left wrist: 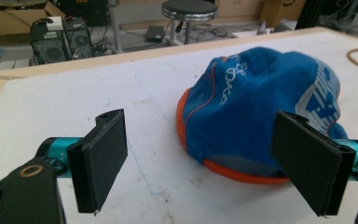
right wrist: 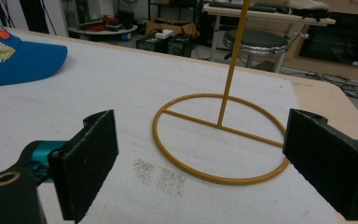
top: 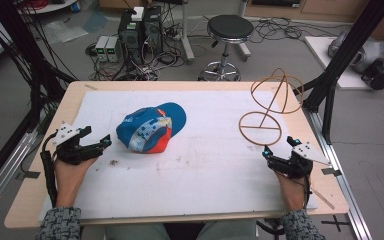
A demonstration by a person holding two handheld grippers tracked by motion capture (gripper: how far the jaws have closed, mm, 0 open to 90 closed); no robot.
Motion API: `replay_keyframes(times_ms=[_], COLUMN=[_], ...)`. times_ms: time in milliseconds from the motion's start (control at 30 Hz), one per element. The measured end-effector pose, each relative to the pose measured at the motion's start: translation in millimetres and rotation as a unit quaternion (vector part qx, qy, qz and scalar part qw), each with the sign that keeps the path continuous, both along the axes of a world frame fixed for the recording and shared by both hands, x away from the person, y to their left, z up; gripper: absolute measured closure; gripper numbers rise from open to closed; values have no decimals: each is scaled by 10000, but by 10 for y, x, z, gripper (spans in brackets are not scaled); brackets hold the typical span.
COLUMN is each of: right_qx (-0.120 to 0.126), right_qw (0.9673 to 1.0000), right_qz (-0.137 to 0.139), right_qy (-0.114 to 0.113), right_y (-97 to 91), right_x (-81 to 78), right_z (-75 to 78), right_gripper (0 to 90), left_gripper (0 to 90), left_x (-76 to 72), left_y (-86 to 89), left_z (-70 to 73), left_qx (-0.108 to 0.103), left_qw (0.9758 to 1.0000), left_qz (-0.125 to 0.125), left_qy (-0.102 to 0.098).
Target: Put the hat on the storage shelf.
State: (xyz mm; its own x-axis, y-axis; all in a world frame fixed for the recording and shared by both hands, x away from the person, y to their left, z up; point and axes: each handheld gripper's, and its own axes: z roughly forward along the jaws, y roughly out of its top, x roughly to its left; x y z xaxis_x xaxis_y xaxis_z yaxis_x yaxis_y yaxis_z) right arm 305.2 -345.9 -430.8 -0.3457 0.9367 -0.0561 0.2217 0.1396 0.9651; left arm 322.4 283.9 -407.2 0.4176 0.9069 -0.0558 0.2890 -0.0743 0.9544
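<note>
A blue cap (top: 151,128) with orange trim and patterned panels lies on the white mat (top: 205,165), left of centre. A yellow wire stand (top: 267,107) with a round base ring and a looped top rises at the mat's right side. My left gripper (top: 99,141) rests at the mat's left edge, open, just left of the cap. In the left gripper view the cap (left wrist: 261,112) sits beyond the open jaws, apart from my left gripper (left wrist: 214,163). My right gripper (top: 278,149) is open near the stand's base ring (right wrist: 219,135). Nothing is between the jaws of my right gripper (right wrist: 205,172).
The wooden table (top: 75,92) ends just beyond the mat on all sides. A black frame post (top: 330,85) stands at the table's right rear. A black stool (top: 228,35), computer boxes (top: 140,27) and cables sit on the floor behind.
</note>
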Motion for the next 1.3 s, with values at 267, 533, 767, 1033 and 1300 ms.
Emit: replay_keyframes(times_ms=[267, 533, 767, 1033, 1300], right_qx=[-32, -77, -170, -144, -144], right_qw=[10000, 9999, 9997, 9996, 9993], right_qz=[73, 87, 153, 247, 348], right_qy=[37, 35, 15, 35, -4], right_y=[17, 38, 54, 84, 65], right_x=[9, 2, 2, -23, -90], right_z=[-9, -11, -13, -15, -15], right_gripper=[94, 94, 94, 94, 94], left_gripper=[194, 195, 195, 196, 198], left_x=[23, 53, 79, 164, 288], left_y=[-3, -52, -135, -287, -506], left_z=[-5, 10, 37, 108, 121], left_qx=[-31, -121, -180, -150, -98], left_qw=[10000, 9998, 9991, 9977, 9951], left_qz=[5, -119, -262, -423, -816], left_qy=[-19, -140, -286, -500, -556])
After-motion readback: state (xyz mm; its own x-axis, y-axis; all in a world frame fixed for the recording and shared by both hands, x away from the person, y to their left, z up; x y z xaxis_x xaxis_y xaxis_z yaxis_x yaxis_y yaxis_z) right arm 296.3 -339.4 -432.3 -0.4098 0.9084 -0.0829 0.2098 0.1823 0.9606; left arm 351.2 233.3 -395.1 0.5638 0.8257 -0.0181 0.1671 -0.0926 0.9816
